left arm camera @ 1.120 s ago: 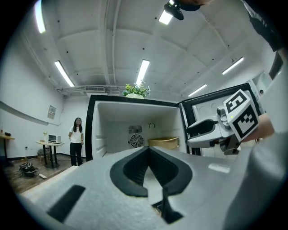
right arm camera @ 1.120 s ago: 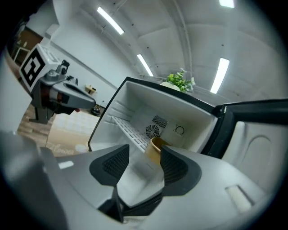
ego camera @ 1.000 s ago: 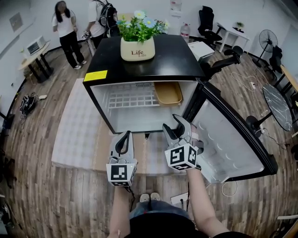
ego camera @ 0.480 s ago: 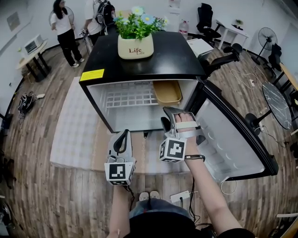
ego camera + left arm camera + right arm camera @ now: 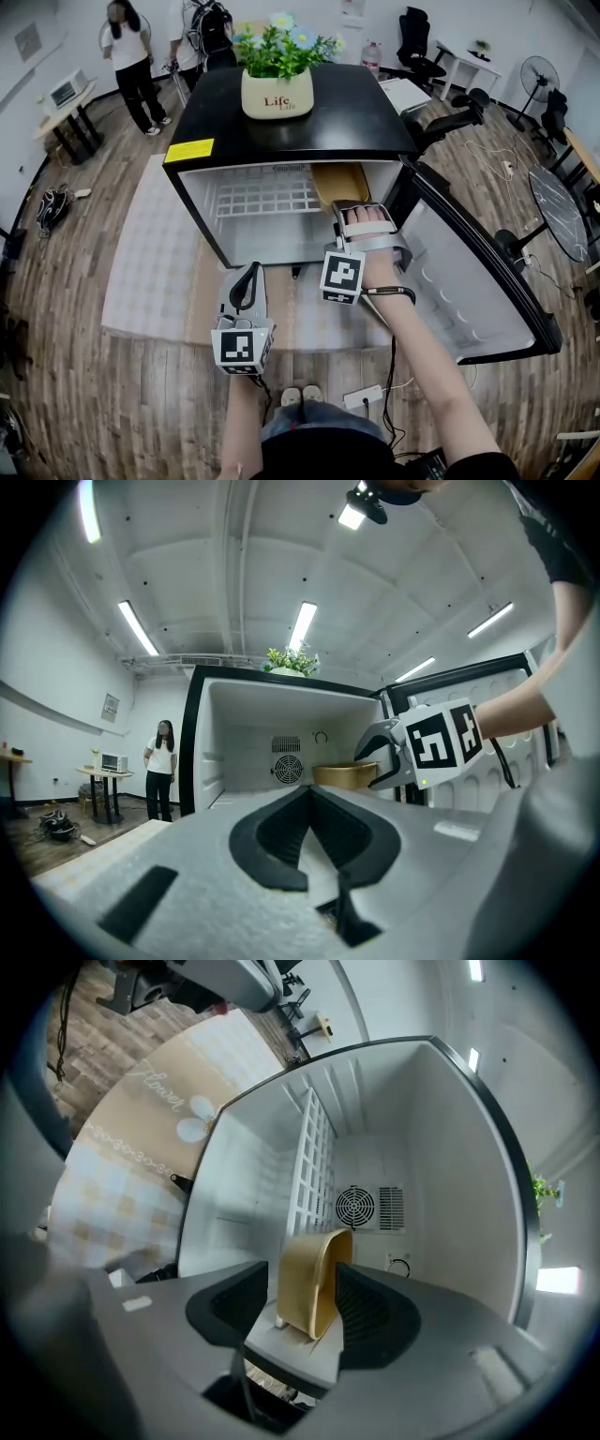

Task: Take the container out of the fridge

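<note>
From the head view, tan container (image 5: pixel 337 181) on the open fridge's (image 5: pixel 187 202) shelf, right side, right gripper (image 5: pixel 363 208) reaching it, left gripper (image 5: pixel 248 278) low outside, left gripper view, jaws together, empty, right gripper view, jaws wide, container between them, unclamped.

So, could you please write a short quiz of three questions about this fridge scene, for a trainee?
1. True or false: the door of the fridge is shut.
2. What stands on top of the fridge? A: a flower pot. B: a microwave. C: a kettle.
3. Which has its jaws apart, with the container just ahead of them: the left gripper or the right gripper?

Key: 1 false, the door stands wide open. 2 A. 3 the right gripper.
</note>
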`<control>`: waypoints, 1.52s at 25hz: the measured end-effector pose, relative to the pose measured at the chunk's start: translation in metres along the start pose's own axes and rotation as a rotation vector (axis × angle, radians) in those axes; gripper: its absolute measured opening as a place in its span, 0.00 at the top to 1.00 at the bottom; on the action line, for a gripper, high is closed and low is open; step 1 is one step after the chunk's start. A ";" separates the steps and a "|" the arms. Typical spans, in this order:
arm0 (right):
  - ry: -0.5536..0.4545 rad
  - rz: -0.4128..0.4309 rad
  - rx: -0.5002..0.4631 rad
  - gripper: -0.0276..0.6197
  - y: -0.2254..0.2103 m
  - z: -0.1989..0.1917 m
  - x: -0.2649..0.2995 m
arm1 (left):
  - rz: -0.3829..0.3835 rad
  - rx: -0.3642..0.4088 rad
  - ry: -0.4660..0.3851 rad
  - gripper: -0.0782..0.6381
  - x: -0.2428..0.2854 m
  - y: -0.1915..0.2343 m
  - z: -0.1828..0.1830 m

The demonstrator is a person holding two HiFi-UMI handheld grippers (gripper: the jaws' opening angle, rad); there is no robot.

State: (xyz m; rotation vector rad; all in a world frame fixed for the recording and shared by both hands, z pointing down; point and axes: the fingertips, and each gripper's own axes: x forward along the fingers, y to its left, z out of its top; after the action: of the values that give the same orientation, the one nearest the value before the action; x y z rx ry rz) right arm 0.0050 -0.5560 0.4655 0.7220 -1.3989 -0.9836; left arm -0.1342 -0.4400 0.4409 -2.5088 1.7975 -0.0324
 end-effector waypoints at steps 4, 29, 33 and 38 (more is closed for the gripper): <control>0.012 0.032 0.036 0.62 0.001 -0.006 0.011 | 0.004 0.003 0.001 0.88 -0.001 0.001 0.000; -0.070 0.133 0.137 0.91 0.011 0.002 0.006 | -0.002 0.005 0.005 0.88 -0.001 -0.003 -0.001; -0.103 0.150 0.191 0.92 0.014 0.006 -0.006 | -0.007 0.007 0.004 0.88 -0.005 -0.006 0.000; -0.174 0.166 0.311 0.92 0.022 0.016 -0.026 | -0.010 0.013 -0.003 0.88 -0.012 -0.009 0.006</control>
State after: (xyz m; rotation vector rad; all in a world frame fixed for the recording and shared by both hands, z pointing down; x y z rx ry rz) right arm -0.0058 -0.5214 0.4740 0.7459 -1.7595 -0.7193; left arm -0.1292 -0.4250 0.4358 -2.5077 1.7780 -0.0404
